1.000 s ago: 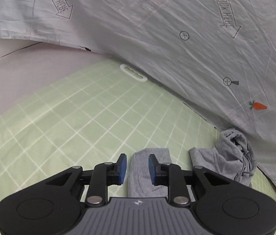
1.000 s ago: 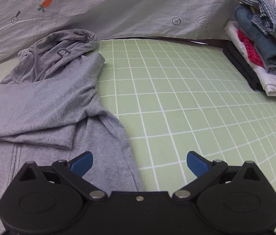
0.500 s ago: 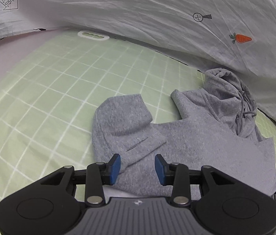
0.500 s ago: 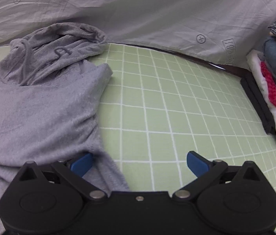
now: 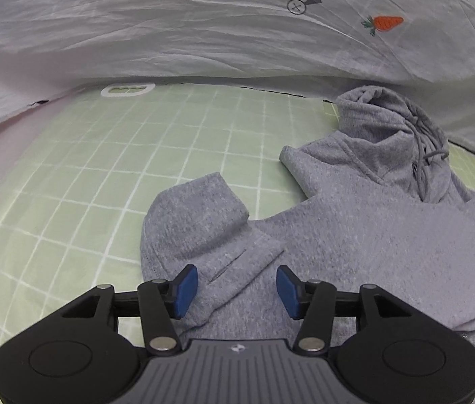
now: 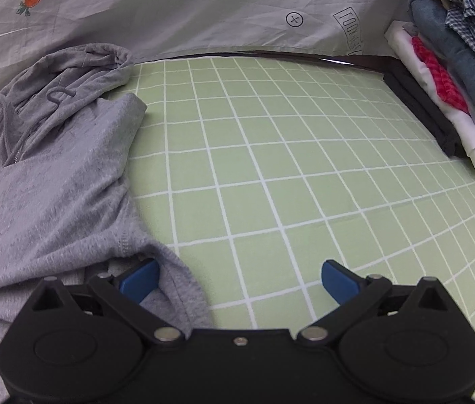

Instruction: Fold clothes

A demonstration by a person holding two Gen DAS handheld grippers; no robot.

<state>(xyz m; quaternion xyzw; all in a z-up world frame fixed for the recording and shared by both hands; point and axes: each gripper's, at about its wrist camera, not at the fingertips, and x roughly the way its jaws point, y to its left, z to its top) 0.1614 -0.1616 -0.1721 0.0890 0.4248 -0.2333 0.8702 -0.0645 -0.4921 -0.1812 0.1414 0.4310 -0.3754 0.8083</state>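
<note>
A grey zip hoodie point(image 5: 355, 235) lies on the green grid mat point(image 5: 119, 175), hood toward the back, one sleeve folded across its front. In the left wrist view my left gripper point(image 5: 235, 284) stands open just above the sleeve's cuff, nothing between its blue pads. From the right wrist the same hoodie point(image 6: 45, 195) fills the left side. My right gripper point(image 6: 239, 279) is open wide over the hoodie's right edge, its left pad over cloth, its right pad over bare mat point(image 6: 288, 168).
A stack of folded clothes point(image 6: 446, 67) sits at the mat's far right. A grey printed sheet point(image 5: 237, 33) hangs behind the mat. A white handle slot point(image 5: 128, 90) marks the mat's far edge.
My left gripper let go of the sleeve, opened wider and drew back from it; the sleeve now lies across the hoodie. My right gripper stayed open and shifted a little over the hoodie's edge.
</note>
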